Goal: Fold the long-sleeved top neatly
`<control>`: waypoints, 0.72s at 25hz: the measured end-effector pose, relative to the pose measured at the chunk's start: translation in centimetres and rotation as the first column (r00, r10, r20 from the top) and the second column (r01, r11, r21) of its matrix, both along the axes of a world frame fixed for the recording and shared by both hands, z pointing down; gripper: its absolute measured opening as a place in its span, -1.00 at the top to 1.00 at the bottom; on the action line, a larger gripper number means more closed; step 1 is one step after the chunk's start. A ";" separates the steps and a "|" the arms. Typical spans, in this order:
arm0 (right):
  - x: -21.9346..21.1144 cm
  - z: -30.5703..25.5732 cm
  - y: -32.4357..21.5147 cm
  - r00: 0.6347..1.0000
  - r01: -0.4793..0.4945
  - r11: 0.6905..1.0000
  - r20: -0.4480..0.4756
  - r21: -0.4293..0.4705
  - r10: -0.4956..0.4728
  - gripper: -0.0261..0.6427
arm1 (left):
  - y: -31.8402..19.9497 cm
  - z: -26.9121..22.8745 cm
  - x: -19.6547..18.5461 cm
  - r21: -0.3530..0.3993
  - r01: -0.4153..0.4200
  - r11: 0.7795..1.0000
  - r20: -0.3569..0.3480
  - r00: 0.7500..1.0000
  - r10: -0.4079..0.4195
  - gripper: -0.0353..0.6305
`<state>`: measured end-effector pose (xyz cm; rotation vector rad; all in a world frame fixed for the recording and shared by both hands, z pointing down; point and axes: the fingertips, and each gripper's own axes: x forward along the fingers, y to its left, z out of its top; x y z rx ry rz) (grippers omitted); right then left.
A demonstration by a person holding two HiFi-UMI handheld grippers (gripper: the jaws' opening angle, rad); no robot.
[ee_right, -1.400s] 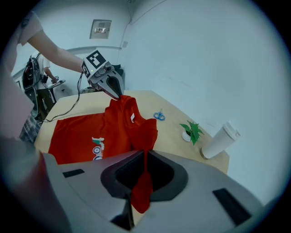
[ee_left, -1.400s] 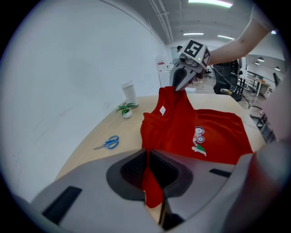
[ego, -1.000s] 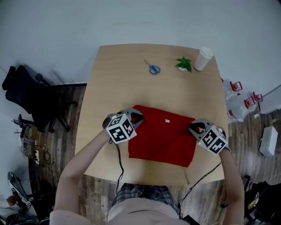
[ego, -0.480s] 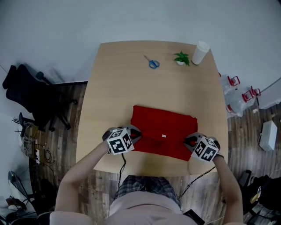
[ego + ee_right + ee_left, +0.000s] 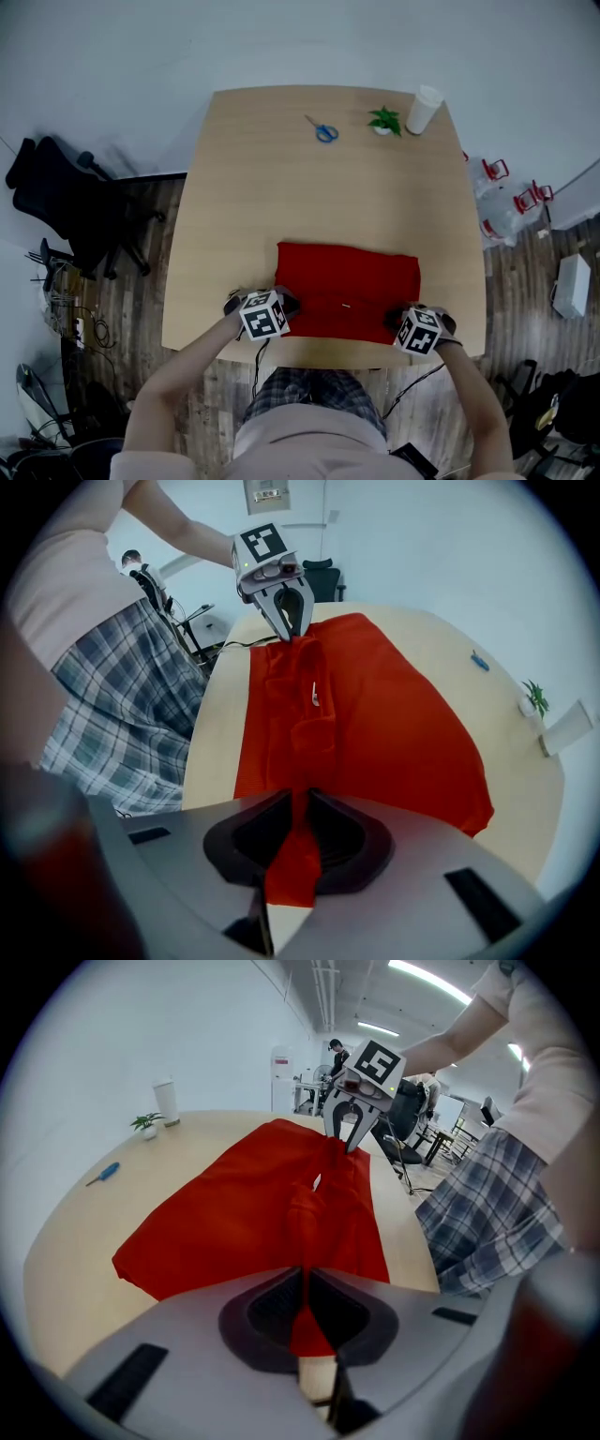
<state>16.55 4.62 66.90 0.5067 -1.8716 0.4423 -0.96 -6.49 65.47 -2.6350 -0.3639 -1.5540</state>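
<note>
The red long-sleeved top [image 5: 352,277] lies on the near half of the tabletop [image 5: 244,187] as a flat, wide rectangle. Its near edge runs close to the tabletop's front edge. A small white label [image 5: 346,305] shows on the upper layer near that edge.

The left gripper [image 5: 281,303] holds the near left corner, its fingers closed on a bunched ridge of red fabric. The right gripper [image 5: 395,319] is at the near right corner. Its fingers are opening, with a fold of the fabric between them.

Compared with one second earlier:
- Both grippers have travelled from the garment's middle toward the person, and lower.
- The gripped layer and its label have come with them.
- The rectangle is now shallower from front to back.
</note>
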 end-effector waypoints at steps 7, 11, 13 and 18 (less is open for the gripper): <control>-0.6 -0.9 -0.2 0.997 -0.066 0.997 0.045 0.029 0.065 0.44 | -0.1 0.0 0.5 0.013 0.056 0.998 -0.005 0.998 -0.056 0.62; -0.6 -3.0 -1.3 0.995 -0.088 0.991 0.049 0.102 0.083 0.36 | -0.2 -0.8 1.3 0.029 0.068 0.997 -0.040 0.997 -0.067 0.39; -0.5 -3.5 -2.0 0.993 -0.112 0.986 0.060 0.127 0.105 0.32 | -0.4 -1.3 1.9 0.038 0.078 0.996 -0.059 0.995 -0.076 0.31; -1.7 -2.7 -3.1 0.991 -0.113 0.987 0.084 0.118 0.104 0.35 | -1.3 -1.0 3.4 0.074 0.100 0.992 -0.067 0.993 -0.095 0.29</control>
